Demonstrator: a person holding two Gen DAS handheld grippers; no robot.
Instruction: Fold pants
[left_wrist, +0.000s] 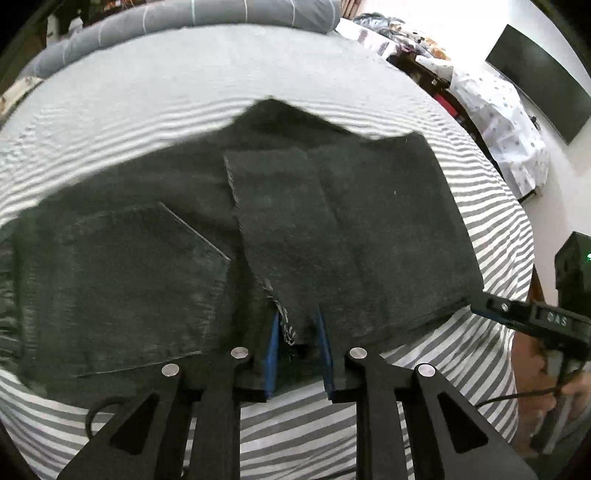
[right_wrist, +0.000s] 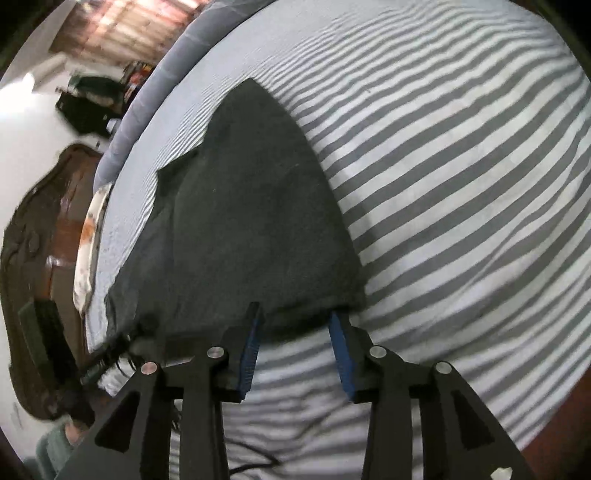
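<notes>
Flanking pants hem, parted jaws.

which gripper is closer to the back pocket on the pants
Left. The left gripper sits at the pants' near edge just right of the back pocket. The right gripper is at the folded end, farther away.
</notes>
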